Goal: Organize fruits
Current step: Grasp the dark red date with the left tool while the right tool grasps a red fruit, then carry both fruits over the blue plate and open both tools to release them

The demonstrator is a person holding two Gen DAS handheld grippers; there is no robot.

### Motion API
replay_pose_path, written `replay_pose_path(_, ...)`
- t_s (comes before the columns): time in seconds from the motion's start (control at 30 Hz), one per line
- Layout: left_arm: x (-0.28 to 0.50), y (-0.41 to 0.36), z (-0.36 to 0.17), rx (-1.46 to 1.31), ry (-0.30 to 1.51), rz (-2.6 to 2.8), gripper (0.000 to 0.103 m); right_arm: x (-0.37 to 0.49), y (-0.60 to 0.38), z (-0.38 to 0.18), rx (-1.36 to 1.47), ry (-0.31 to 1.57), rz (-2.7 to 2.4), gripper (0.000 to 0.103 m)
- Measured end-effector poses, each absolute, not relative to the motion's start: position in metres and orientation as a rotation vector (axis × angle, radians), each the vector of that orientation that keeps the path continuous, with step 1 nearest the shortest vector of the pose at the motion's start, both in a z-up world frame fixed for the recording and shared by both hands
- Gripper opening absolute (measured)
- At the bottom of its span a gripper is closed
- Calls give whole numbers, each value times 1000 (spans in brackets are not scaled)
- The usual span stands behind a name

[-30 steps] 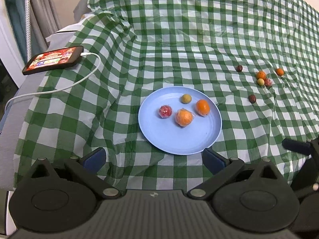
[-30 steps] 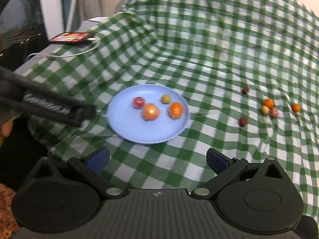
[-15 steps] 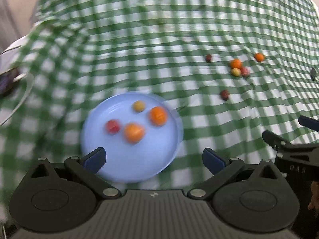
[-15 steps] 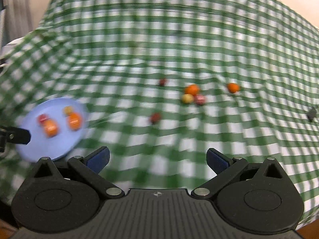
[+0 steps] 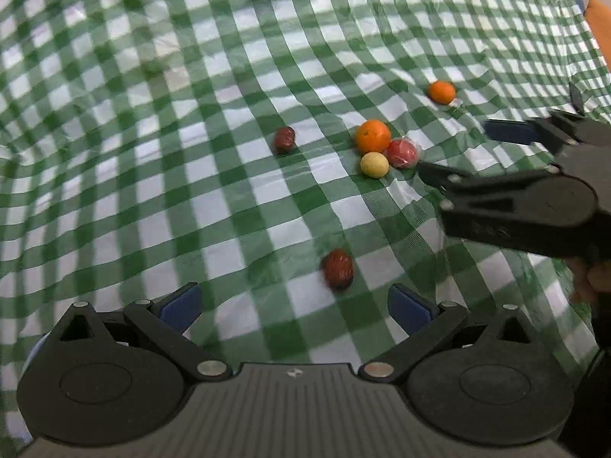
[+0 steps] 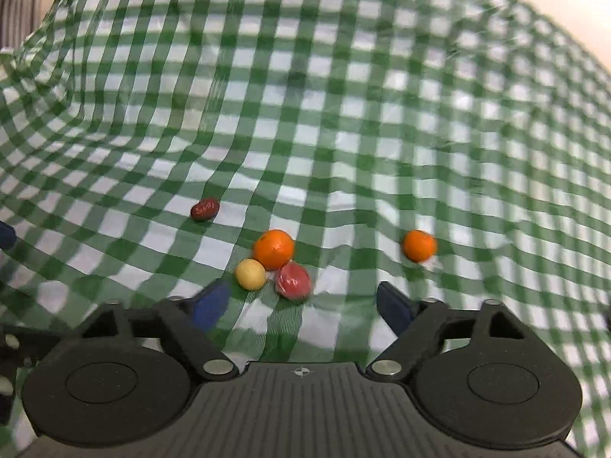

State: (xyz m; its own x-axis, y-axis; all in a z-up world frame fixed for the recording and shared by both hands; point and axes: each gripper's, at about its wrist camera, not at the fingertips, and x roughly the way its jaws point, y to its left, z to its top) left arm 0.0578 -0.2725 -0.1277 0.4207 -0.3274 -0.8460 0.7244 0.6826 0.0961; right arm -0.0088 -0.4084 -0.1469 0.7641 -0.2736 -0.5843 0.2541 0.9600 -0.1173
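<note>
Loose fruits lie on the green checked cloth (image 5: 229, 198). A dark red date (image 5: 338, 269) sits just ahead of my left gripper (image 5: 294, 305), which is open and holds nothing. Farther off are another date (image 5: 284, 139), an orange (image 5: 373, 136), a yellow fruit (image 5: 374, 165), a red wrapped fruit (image 5: 403, 152) and a second orange (image 5: 442, 92). My right gripper (image 6: 301, 305) hovers low over the cluster, its jaws closing with nothing pressed between them. The red wrapped fruit (image 6: 293, 280) and the yellow fruit (image 6: 250, 274) lie just beyond its fingertips. The orange (image 6: 273, 249) touches both.
The right gripper (image 5: 466, 150) reaches in from the right of the left wrist view, a hand behind it. A pale blue sliver, probably the plate (image 5: 36, 347), shows beside the left gripper's body. The cloth is wrinkled and humped at the back. An orange object (image 5: 597, 19) lies past its far right edge.
Both grippers swung right and down, from the blue plate to the loose fruits. The plate and phone left view. The right gripper's fingers came closer together.
</note>
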Motion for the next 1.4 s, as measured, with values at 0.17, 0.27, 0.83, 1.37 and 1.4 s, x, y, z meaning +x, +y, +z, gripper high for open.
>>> replay_pose_path(0.17, 71, -290, -151, 508, 971, -737, 78, 30, -434, -176, 16, 711, -246, 54)
replay_pose_path(0.27, 76, -296, -161, 501, 981, -754, 69, 38, -436, -185, 15, 712, -221, 54)
replay_pose_path(0.83, 57, -252, -118, 455, 892, -771, 23, -5, -430, -150, 55, 655, -423, 28)
replay_pose_path(1.37, 1, -48, -39, 334, 912, -511, 23, -99, -273, -68, 142, 627, -218, 28)
replay_pose_path(1.4, -2, -37, -36, 329, 911, -499, 23, -104, -254, -64, 153, 630, -176, 28)
